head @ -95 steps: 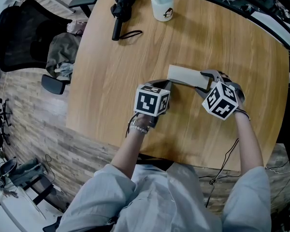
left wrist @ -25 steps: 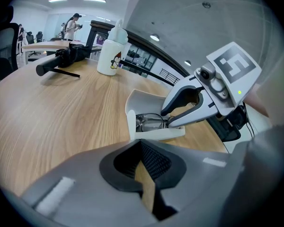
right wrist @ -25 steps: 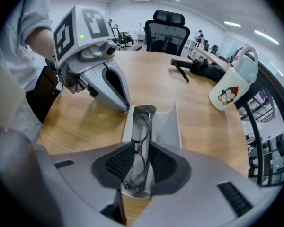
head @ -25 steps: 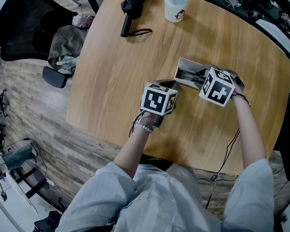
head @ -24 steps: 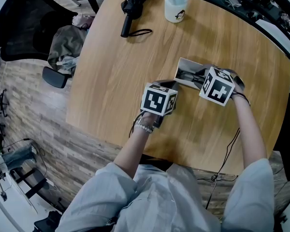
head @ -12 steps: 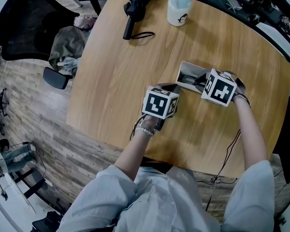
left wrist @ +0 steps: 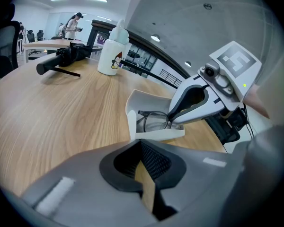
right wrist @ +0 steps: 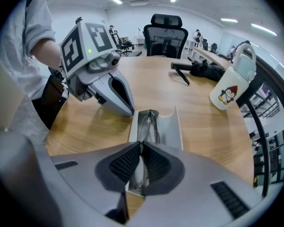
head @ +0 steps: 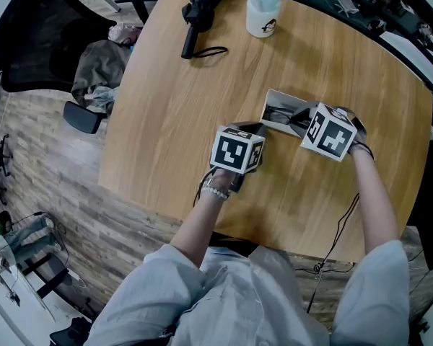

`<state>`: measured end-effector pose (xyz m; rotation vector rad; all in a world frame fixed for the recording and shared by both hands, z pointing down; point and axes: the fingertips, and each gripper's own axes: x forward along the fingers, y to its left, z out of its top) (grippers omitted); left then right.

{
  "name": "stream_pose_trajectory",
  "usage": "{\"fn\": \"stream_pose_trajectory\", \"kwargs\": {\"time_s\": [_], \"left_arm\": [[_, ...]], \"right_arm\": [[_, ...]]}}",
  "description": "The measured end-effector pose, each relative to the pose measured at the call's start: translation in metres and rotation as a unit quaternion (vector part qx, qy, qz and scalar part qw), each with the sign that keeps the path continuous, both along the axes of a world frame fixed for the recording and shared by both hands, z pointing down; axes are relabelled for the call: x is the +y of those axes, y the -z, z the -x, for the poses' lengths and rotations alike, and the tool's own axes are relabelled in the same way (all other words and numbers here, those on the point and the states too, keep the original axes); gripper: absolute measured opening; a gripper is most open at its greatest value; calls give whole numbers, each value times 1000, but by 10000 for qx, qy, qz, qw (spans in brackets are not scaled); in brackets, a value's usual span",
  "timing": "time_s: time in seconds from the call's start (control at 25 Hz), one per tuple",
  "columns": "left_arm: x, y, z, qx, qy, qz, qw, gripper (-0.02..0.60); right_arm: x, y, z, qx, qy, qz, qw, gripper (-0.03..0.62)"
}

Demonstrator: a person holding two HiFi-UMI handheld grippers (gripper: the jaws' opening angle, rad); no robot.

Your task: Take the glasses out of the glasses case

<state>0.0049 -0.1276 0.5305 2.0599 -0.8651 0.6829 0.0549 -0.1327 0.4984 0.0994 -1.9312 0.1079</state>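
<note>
The white glasses case (head: pixel 269 104) lies open on the wooden table, and the dark-framed glasses (head: pixel 280 113) rest inside it. My right gripper (head: pixel 297 122) reaches into the case from its right end. Its jaws have just been closing, and they now pinch the glasses (right wrist: pixel 149 121) between the pads. In the left gripper view the right gripper's fingertips (left wrist: pixel 173 119) sit at the glasses (left wrist: pixel 154 122) inside the case (left wrist: pixel 146 105). My left gripper (head: pixel 257 127) rests shut just short of the case's left end, with nothing between its jaws.
A white bottle with a penguin print (head: pixel 263 11) and a black folded umbrella (head: pixel 198 6) lie at the table's far side. A black office chair (head: pixel 29 42) with clothes on it stands off the left edge.
The case, closed in the oldest frame, now lies open. My right gripper has settled into its right end. The left gripper has stayed put.
</note>
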Motion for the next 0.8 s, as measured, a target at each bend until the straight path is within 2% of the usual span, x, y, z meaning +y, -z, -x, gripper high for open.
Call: {"fn": "stream_pose_trajectory", "kwargs": {"time_s": [0.16, 0.52, 0.8], "left_arm": [[1, 0, 0, -4, -8, 6, 10000, 5], [2, -1, 1, 0, -11, 33, 10000, 5], [2, 1, 1, -16, -9, 37, 10000, 5]], "right_arm": [[-1, 8, -4, -132, -281, -7, 9995, 21], [0, 33, -18, -368, -584, -183, 9974, 21], [5, 47, -45, -445, -933, -267, 9943, 21]]}}
